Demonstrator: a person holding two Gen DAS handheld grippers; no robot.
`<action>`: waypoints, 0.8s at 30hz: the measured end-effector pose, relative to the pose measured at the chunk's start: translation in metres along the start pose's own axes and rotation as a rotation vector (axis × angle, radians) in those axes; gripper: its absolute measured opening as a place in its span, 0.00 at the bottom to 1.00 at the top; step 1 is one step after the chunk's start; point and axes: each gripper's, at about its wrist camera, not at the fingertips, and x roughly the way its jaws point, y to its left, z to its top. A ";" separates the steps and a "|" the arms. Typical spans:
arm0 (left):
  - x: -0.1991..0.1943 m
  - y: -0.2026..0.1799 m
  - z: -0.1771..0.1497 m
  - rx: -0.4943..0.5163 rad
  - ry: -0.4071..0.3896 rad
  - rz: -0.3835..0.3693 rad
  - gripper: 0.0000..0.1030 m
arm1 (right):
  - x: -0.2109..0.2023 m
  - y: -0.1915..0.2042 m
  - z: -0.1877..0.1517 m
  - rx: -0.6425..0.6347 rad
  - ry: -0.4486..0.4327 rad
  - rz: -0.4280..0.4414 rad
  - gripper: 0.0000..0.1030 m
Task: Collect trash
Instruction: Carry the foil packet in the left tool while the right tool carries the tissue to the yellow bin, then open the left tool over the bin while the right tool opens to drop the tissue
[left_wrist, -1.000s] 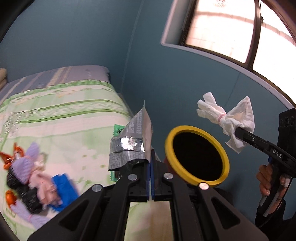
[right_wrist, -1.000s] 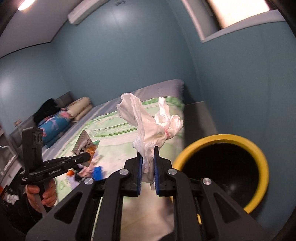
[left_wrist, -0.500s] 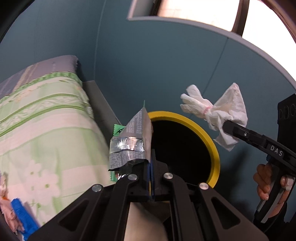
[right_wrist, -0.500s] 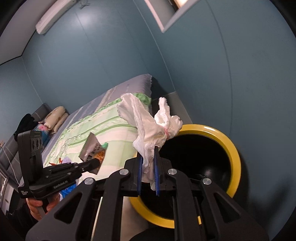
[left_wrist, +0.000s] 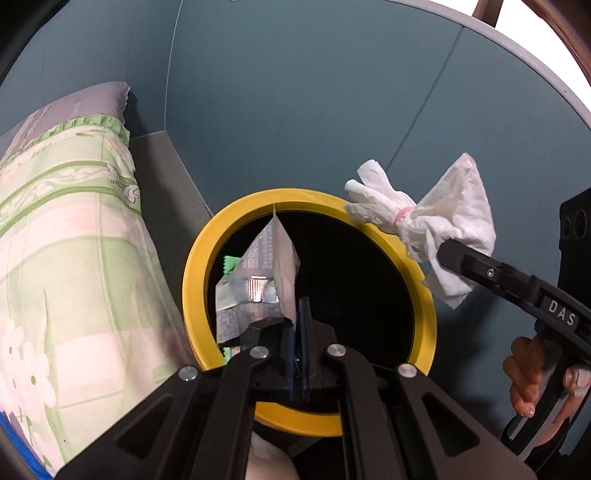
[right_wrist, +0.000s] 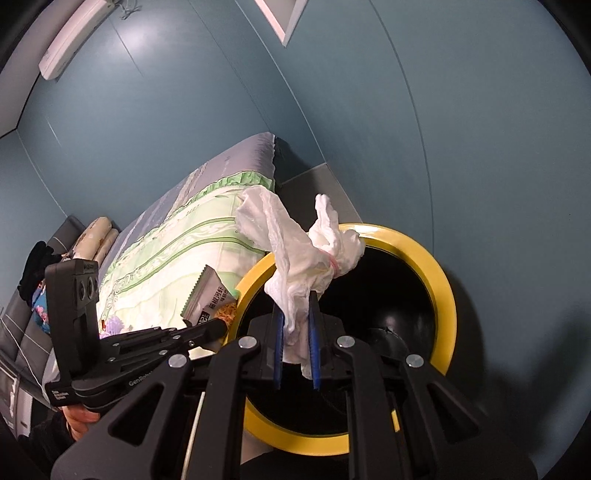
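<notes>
My left gripper (left_wrist: 297, 317) is shut on a silver snack wrapper (left_wrist: 264, 280) and holds it over the mouth of a black bin with a yellow rim (left_wrist: 195, 266). My right gripper (right_wrist: 295, 306) is shut on a crumpled white tissue (right_wrist: 299, 251) tied with a pink band, held above the bin's yellow rim (right_wrist: 445, 295). The tissue (left_wrist: 428, 225) and right gripper (left_wrist: 447, 251) also show in the left wrist view, over the bin's right edge. The wrapper (right_wrist: 208, 295) and left gripper (right_wrist: 218, 325) show in the right wrist view, at the bin's left edge.
A bed with a green and white floral cover (left_wrist: 66, 240) lies left of the bin, reaching it. A teal wall (left_wrist: 295, 110) stands right behind the bin. Pillows (right_wrist: 96, 236) and toys lie at the bed's far end.
Both grippers moved from over the bed toward the bin. The wrapper and the tissue now hang over the bin's opening. Both grips are unchanged.
</notes>
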 end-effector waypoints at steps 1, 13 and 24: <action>-0.001 0.000 -0.001 -0.001 -0.001 0.000 0.03 | -0.003 0.003 -0.001 0.000 -0.001 -0.007 0.11; -0.024 0.020 -0.006 -0.071 -0.057 0.028 0.51 | -0.008 0.000 0.001 0.035 -0.023 -0.068 0.35; -0.093 0.052 -0.012 -0.122 -0.190 0.108 0.66 | -0.027 0.019 0.000 -0.004 -0.062 -0.066 0.39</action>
